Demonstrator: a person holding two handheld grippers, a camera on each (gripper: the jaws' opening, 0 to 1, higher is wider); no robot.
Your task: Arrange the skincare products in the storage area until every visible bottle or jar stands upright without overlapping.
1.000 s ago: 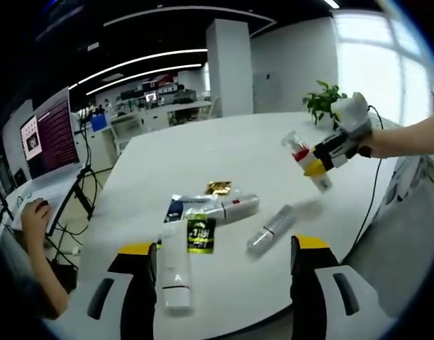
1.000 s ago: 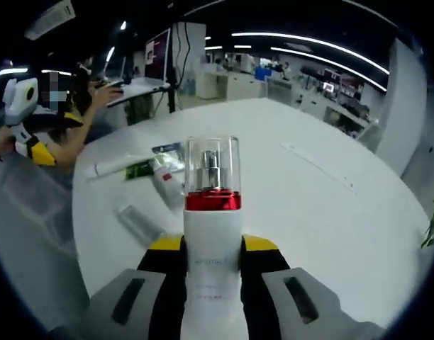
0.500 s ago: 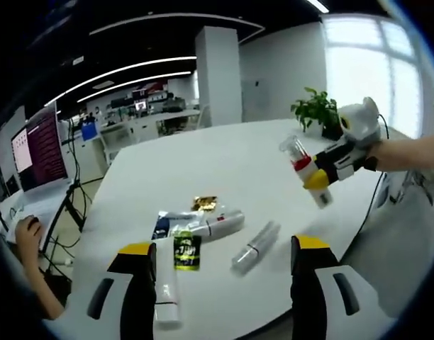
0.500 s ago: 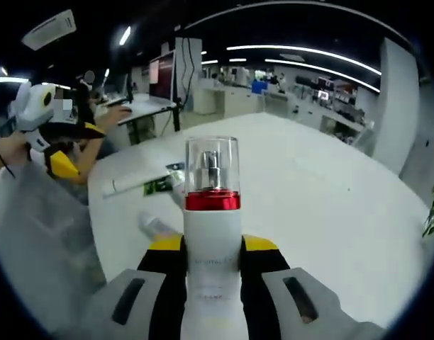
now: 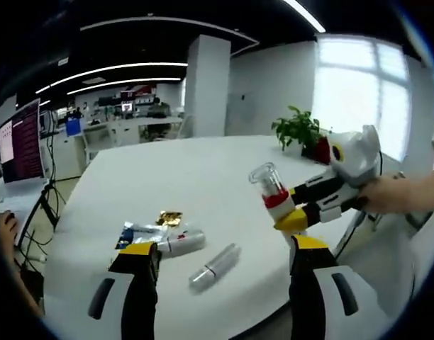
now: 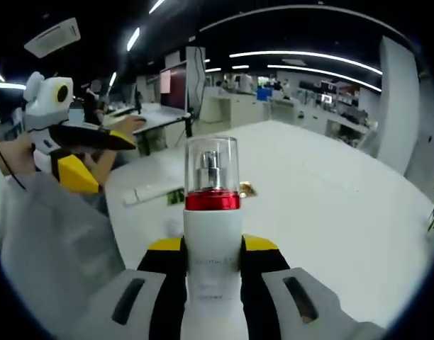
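Between the jaws of the right gripper (image 6: 211, 273), closest to the lens in the right gripper view, a white pump bottle (image 6: 211, 234) is clamped by its body, its red collar and clear cap standing above the yellow pads. Seen from the left gripper view, the same bottle (image 5: 274, 200) hangs in the air over the near edge of the white table (image 5: 210, 163), with the right gripper (image 5: 302, 212) pinching its lower part.

To set it down well, I judge the hand should first roll until the bottle is plumb, then lower straight onto a bare patch of table clear of the lying items, let the base land flat, and only then ease the jaws apart, so that it neither tips nor leans on a neighbour.

The bottle's long axis runs along the gripper's jaws, cap pointing away from the hand; in the left gripper view it tilts, cap up and toward the pillar side, base down toward the person's hand (image 5: 398, 198).

The left gripper (image 5: 220, 280) holds nothing, its jaws spread wide.

Farther out on the table, a clear slim bottle (image 5: 213, 264) lies on its side, and beyond it a white tube bottle (image 5: 181, 243) also lies flat, beside a blue sachet (image 5: 132, 234) and a gold packet (image 5: 168, 217). At the far edge stands a potted plant (image 5: 296, 129).
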